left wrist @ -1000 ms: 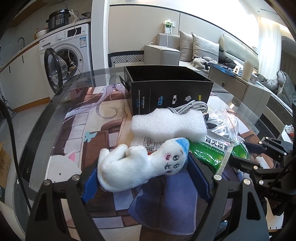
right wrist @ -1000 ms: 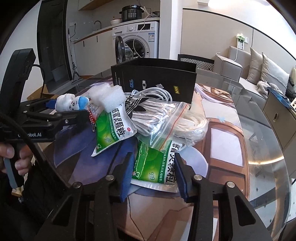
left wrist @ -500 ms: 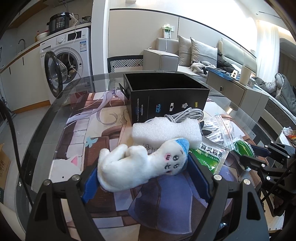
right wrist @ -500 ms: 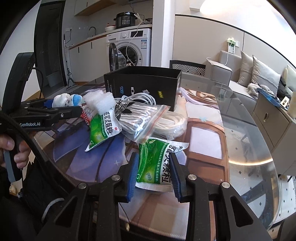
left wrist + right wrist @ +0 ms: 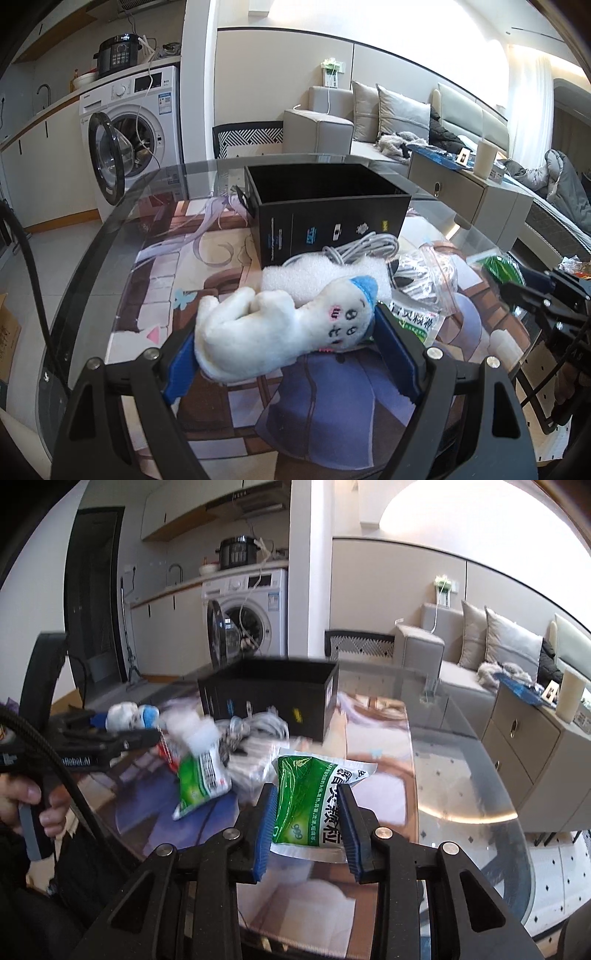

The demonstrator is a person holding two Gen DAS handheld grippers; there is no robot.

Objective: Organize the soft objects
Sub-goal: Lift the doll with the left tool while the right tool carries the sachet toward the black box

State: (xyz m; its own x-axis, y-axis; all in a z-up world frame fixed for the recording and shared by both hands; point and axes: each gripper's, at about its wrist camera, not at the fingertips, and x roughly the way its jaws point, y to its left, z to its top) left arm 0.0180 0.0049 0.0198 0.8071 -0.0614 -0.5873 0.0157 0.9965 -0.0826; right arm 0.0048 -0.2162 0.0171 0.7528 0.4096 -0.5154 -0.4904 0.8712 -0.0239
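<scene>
Two tongs, plush toy [image 5: 280, 332] between left tongs [image 5: 288, 354]

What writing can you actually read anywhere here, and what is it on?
"999", "感冒灵颗粒": green packet in the right gripper.
"冒灵颗粒": second green packet, on the table.
"Robot.AI", start blurred: left gripper holding the plush toy.
Black box labels, washing machine sticker: too small to read.

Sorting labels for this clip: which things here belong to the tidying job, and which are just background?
Job: white plush toy in left tool; green packet in right tool; black box; foam block.
Background: washing machine; sofa; pressure cooker.
</scene>
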